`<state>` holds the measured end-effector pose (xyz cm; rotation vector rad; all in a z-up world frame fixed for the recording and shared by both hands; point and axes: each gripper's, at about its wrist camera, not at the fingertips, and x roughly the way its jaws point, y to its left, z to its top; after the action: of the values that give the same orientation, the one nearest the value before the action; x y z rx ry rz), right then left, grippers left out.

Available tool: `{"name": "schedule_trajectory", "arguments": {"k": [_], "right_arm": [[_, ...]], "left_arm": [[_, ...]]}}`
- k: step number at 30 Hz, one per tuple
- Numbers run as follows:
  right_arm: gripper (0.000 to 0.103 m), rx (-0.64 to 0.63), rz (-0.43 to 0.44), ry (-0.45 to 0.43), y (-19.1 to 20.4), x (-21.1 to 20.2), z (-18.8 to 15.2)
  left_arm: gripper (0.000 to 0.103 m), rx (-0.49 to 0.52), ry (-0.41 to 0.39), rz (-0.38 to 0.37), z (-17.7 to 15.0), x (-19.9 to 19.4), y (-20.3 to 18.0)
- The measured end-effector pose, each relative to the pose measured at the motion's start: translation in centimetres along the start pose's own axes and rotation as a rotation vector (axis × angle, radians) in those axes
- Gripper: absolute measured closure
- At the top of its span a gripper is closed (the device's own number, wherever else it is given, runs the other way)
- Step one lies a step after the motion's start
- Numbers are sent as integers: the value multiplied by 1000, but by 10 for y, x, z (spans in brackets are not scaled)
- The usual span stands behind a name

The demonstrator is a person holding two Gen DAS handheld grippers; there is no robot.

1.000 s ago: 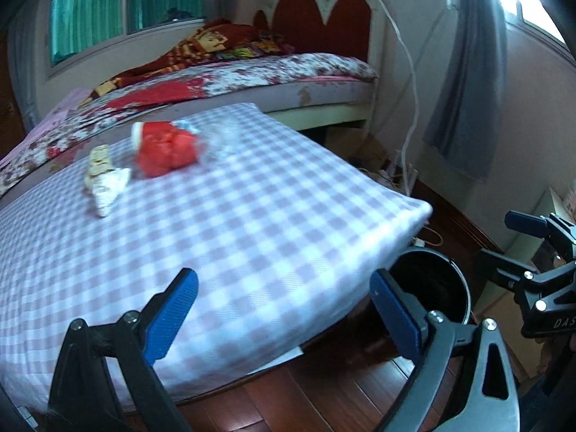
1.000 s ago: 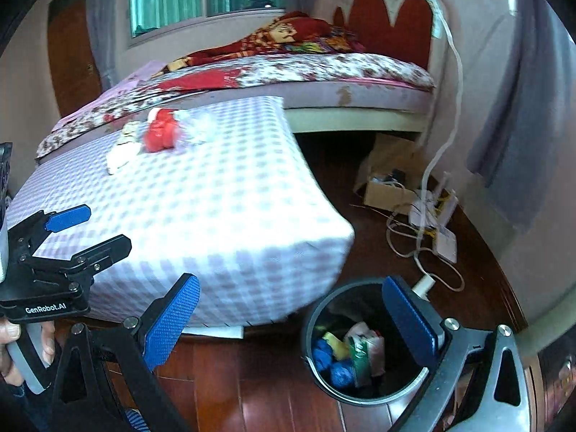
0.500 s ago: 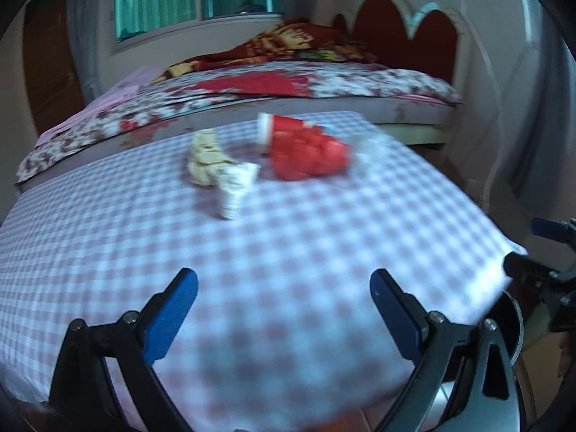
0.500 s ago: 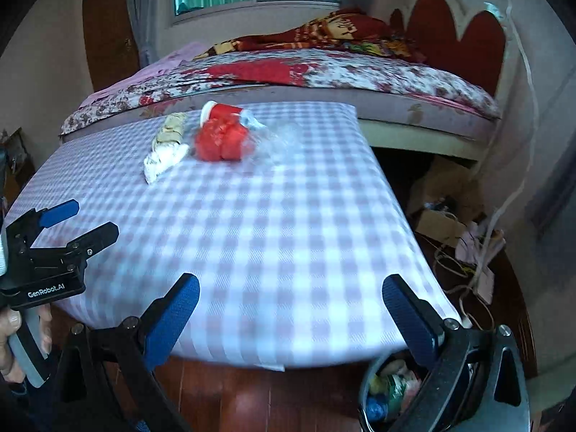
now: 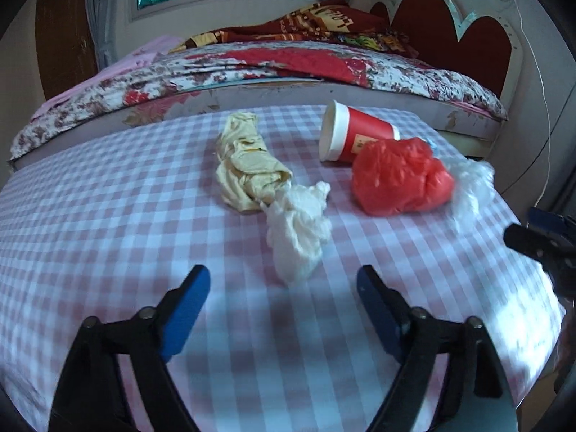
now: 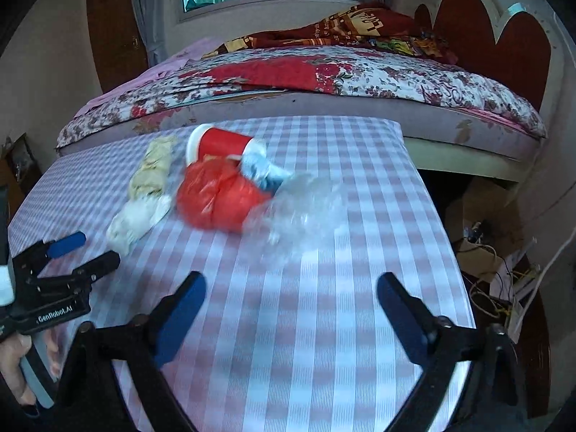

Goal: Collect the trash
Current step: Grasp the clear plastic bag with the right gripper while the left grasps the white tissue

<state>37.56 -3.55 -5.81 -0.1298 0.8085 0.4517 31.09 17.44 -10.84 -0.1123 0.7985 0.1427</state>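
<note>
The trash was gathered in a loose cluster on the checked worktop (image 5: pixel 108 237), toward its far edge and nearer the right corner; a crumpled white tissue (image 5: pixel 298 230) lay nearest, touching a yellowish wrapper (image 5: pixel 248 165) behind it; a red plastic bag (image 5: pixel 399 180) sat to the right, with a red paper cup (image 5: pixel 354 136) tipped on its side just behind, mouth turned left, and nothing could be made out inside it; crumpled clear plastic (image 6: pixel 302 208) lay against the bag toward the right edge; a blue-and-white scrap (image 6: pixel 262 169) was seen between cup and bag. No bin was shown in either view. The left hand-held gripper (image 5: pixel 284 306) was held low over the near part of the worktop, its blue pads spread apart and empty, lined up with the tissue, which was judged its likely first pick; the right hand-held gripper (image 6: pixel 291 313) was likewise held wide apart and empty, pointed at the clear plastic and bag, so that each side could probably be taken separately. A bed (image 6: pixel 360 72) with a floral cover stood beyond the far edge.
</note>
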Motion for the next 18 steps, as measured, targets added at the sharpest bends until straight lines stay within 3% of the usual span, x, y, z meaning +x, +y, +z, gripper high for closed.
{"name": "schedule_trajectory", "arguments": {"k": [4,6,10,12,15,17,18], "right_arm": [[13,-32,-13,33,-2,30,19],[25,-36,-7,53,-3,41,23],[39,-54,2,84,-2,58,29],[56,-51,14,87,-2,62,30],[73,-47,28,97,-2,63,28],[94,-46,28,101,-3,62,26],[95,-37,30,97,-4,61,25]], "left_arm": [[27,18,28,3,9,17,-4],[35,25,48,1,12,25,-5],[49,36,76,-7,13,35,-5],[56,32,83,-27,12,37,-3],[67,33,83,-37,13,36,-2],[70,28,78,-55,12,32,-1],[70,29,73,-55,12,31,-1]]}}
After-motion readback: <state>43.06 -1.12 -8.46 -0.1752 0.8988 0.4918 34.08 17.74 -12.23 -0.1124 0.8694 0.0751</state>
